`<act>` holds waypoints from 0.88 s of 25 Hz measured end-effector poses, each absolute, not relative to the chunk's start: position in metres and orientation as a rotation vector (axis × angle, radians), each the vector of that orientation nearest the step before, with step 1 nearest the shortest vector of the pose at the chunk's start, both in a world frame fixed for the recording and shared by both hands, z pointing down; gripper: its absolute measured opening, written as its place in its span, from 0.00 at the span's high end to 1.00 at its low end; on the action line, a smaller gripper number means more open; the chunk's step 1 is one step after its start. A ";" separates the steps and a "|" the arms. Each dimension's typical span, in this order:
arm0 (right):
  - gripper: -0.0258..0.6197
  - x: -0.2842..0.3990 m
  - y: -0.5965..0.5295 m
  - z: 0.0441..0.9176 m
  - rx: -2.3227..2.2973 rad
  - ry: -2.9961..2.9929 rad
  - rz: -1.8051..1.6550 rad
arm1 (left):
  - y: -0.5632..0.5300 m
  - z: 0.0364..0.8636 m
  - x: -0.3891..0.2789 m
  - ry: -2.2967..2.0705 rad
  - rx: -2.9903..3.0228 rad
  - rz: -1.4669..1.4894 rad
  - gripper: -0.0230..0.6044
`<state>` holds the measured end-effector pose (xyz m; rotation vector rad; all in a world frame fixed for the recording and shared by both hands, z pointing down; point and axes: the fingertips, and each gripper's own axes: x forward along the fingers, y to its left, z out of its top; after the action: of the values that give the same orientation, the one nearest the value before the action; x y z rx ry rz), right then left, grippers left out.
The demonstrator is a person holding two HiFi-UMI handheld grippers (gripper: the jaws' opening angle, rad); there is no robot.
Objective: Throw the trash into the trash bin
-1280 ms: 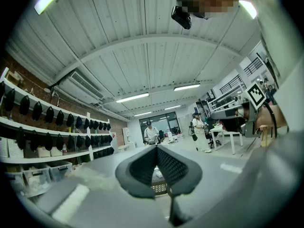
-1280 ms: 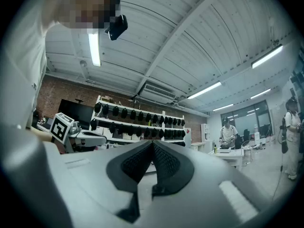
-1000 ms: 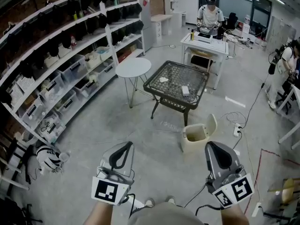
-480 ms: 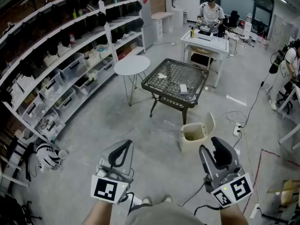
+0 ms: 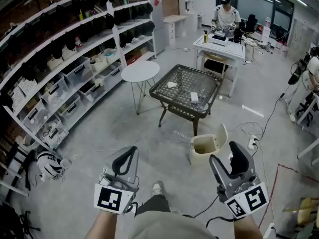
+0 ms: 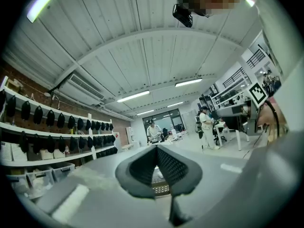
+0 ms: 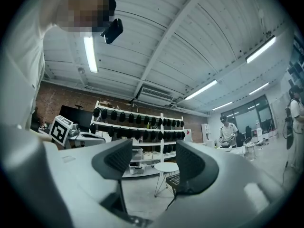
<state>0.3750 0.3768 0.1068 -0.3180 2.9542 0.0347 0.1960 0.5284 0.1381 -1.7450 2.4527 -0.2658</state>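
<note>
Head view: left gripper level, pinched together, empty; right gripper tilted slightly up, just spread wide, empty; trash bin open on the floor.

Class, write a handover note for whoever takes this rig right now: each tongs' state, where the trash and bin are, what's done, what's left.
Left tongs: shut, empty.
Right tongs: open, empty; its jaws have just been opening.
Trash: a white scrap and a white piece lie on the black mesh table.
Trash bin: on the floor by the table's near corner, lid up, no trash visible inside.
Done: nothing picked up yet.
Left: go to the table, grasp each item, drop it in the bin.
</note>
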 end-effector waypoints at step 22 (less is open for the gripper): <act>0.53 0.210 0.282 0.167 -0.348 3.011 0.027 | 0.420 0.190 0.012 2.434 -1.757 -0.261 0.96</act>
<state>0.2102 0.2818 0.1673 -0.3475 3.0114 0.0268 0.0121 0.4195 0.1897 -1.7574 2.4344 -0.2607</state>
